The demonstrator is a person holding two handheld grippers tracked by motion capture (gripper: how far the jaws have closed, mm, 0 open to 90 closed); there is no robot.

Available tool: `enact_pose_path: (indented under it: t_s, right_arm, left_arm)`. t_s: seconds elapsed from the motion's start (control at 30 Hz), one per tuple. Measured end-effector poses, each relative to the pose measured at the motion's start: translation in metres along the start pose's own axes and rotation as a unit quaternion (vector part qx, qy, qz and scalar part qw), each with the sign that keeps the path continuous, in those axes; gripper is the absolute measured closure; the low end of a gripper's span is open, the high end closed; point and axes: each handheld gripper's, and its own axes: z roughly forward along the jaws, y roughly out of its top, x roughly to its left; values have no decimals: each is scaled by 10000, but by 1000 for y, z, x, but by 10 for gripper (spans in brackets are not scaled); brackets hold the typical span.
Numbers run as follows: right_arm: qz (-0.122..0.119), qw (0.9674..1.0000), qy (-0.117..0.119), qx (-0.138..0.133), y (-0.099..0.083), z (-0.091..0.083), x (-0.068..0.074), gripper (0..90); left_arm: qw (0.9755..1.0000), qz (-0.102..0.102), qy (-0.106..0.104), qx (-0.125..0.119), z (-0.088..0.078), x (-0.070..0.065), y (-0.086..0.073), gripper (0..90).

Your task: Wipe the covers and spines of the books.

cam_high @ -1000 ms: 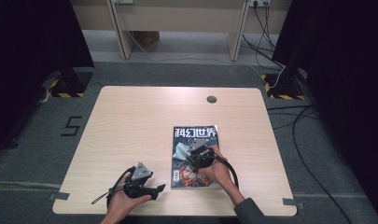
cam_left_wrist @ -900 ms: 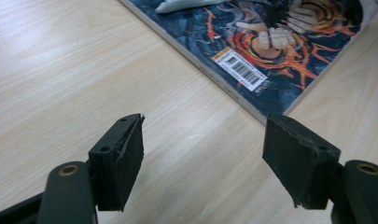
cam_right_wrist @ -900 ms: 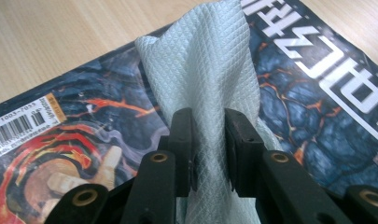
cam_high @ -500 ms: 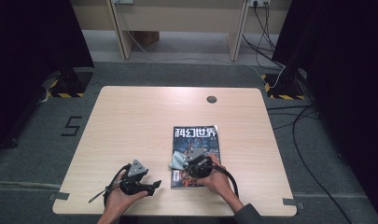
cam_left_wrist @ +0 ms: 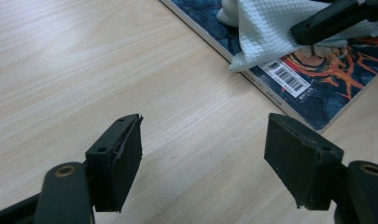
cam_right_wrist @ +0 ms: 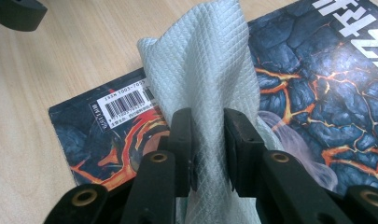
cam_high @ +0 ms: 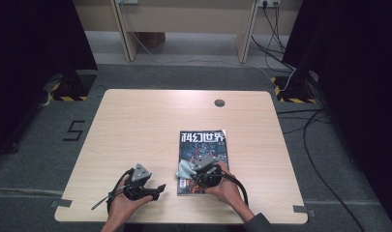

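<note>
The right gripper is clenched on a white quilted cloth, whose folds stand up between its jaws and drape onto the magazine beneath. In the high view this gripper sits over the near left part of the cover, with the cloth bunched at the magazine's left edge. The magazine lies flat on the worktop, right of centre and toward the near side. The left gripper is released, its jaws standing wide over bare wood just beside the magazine's corner, holding nothing. The step in hand looks like wiping the cover with the cloth. The next move probably calls for dragging the cloth across the cover under light pressure, with the left gripper perhaps steadying the magazine so it does not slide.
</note>
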Motion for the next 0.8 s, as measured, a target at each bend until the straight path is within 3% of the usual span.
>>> enact_pose_path:
  t_s: [0.07, 0.47, 0.6, 0.7, 0.8]
  right_arm:
    - [-73, 10000, -42, 38, 1, -1, 4, 750]
    - [-472, 9981, 398, -5, 2, -4, 40, 753]
    - [-376, 9982, 465, -12, 2, -4, 38, 746]
    - [-399, 9983, 417, 20, 1, -5, 34, 745]
    - [-222, 9994, 273, 35, -3, -7, 23, 747]
  left_arm:
    - [10000, -36, 64, -12, -1, 2, 0, 266]
    - [9993, -167, 323, -72, -4, 9, 1, 242]
    - [9990, -223, 372, -96, -4, 12, 1, 231]
    - [9988, -272, 391, -105, -4, 13, 1, 222]
    - [9985, -304, 440, -90, -4, 15, 1, 216]
